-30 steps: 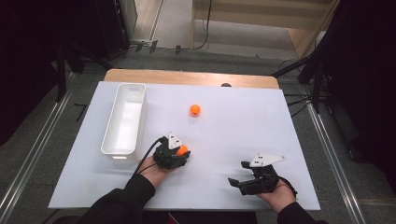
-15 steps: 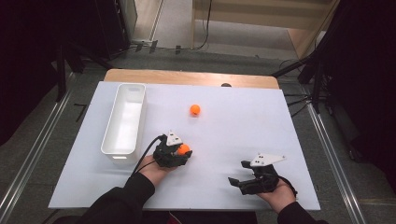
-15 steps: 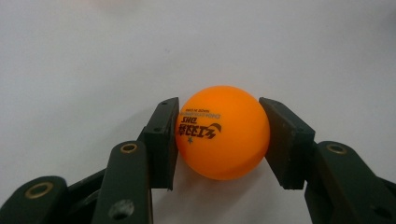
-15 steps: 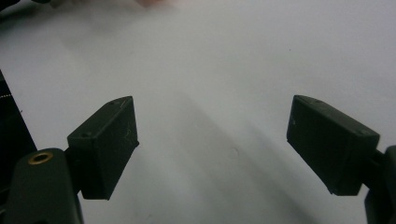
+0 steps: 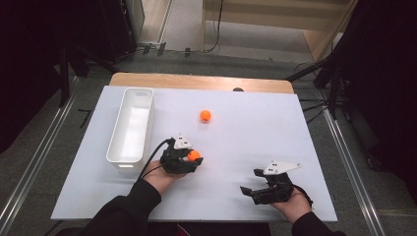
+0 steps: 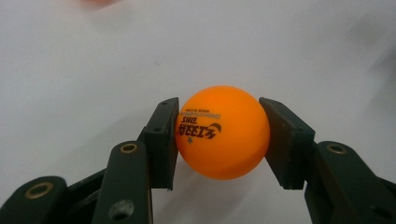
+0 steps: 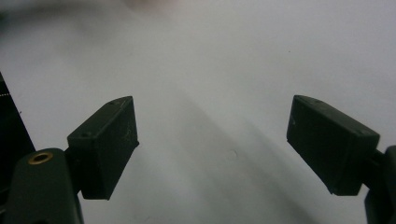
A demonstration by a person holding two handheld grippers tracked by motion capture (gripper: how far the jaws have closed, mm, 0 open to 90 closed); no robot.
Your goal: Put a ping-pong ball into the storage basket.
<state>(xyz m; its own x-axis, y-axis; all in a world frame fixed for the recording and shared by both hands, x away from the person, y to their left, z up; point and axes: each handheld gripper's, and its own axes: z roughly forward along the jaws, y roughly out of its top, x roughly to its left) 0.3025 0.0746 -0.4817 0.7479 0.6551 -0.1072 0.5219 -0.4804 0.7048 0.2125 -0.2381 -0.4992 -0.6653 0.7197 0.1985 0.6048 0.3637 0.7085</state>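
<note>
An orange ping-pong ball (image 6: 223,132) with black print sits between the jaws of my left gripper (image 6: 219,135), which is shut on it, both pads touching its sides. In the high view that ball (image 5: 193,155) and the left gripper (image 5: 189,160) are just right of the white bin's near end. A second orange ball (image 5: 205,115) lies loose on the white table farther back, at the middle. My right gripper (image 5: 251,189) rests near the front right edge, jaws wide open over bare table (image 7: 210,140), holding nothing.
A long white rectangular bin (image 5: 132,129), with nothing seen inside, stands at the left of the white table top (image 5: 255,137). A wooden strip (image 5: 196,81) runs along the far edge. Dark stands and metal rails flank the table.
</note>
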